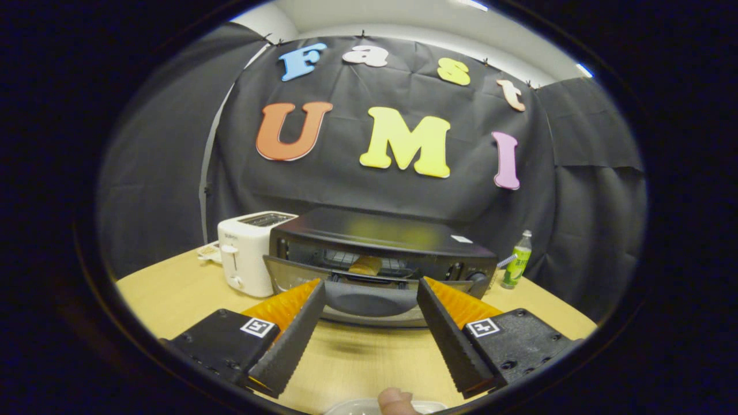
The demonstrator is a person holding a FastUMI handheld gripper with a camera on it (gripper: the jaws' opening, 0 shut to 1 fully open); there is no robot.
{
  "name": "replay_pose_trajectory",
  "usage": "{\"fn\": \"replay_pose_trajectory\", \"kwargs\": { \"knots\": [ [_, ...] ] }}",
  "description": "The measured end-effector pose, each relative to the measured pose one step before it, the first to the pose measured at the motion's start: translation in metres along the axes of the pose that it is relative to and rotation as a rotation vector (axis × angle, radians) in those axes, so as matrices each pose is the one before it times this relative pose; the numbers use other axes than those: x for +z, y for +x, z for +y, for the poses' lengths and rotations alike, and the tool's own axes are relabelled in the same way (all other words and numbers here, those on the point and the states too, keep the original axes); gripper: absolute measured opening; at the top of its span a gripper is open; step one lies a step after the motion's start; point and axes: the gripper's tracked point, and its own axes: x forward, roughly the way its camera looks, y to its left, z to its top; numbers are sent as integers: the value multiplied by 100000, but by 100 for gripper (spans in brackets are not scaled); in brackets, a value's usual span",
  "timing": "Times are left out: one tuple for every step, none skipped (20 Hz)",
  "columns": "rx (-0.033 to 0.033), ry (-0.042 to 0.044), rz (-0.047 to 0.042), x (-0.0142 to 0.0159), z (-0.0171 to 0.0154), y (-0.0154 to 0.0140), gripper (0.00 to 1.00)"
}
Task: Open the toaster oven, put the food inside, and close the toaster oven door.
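The black toaster oven [380, 239] stands on the wooden table [173, 294] just ahead of my fingers. Its glass door [369, 297] hangs partly open, tilted toward me, with the handle lying between my fingertips. A brown piece of food [365, 266] rests on the rack inside the oven. My gripper [369, 288] is open, a finger on each side of the door handle, neither pressing on it.
A white slot toaster [248, 253] stands left of the oven with a small packet behind it. A green bottle [517, 260] stands to the oven's right. A fingertip [395, 402] and a clear container rim [357, 408] show below my fingers.
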Motion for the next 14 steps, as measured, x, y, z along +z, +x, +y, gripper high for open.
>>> {"fn": "replay_pose_trajectory", "kwargs": {
  "knots": [
    [-586, 641, -2100, 1066, -366, -543, 100],
    [-51, -266, -1741, 874, -141, -812, 100],
    [-445, -581, -1060, 664, -155, -797, 100],
    [-126, 1, -1002, 679, -27, -890, 100],
    [765, 348, -862, 755, 323, -837, 100],
    [1073, 567, -708, 876, 363, -926, 100],
    [712, 727, -202, 694, 173, -891, 100],
    [250, 641, 409, 691, 128, -926, 100],
    [-561, 1429, 121, 818, -233, -1019, 100],
    [454, 1693, 116, 921, 107, -1117, 100],
    [1280, 1326, 386, 909, 371, -1113, 100],
    [844, 922, -494, 1153, 153, -1211, 100],
    [123, 451, -506, 803, -478, -1155, 100],
    [-666, 160, -315, 1191, -354, -1124, 100]
  ]
}}
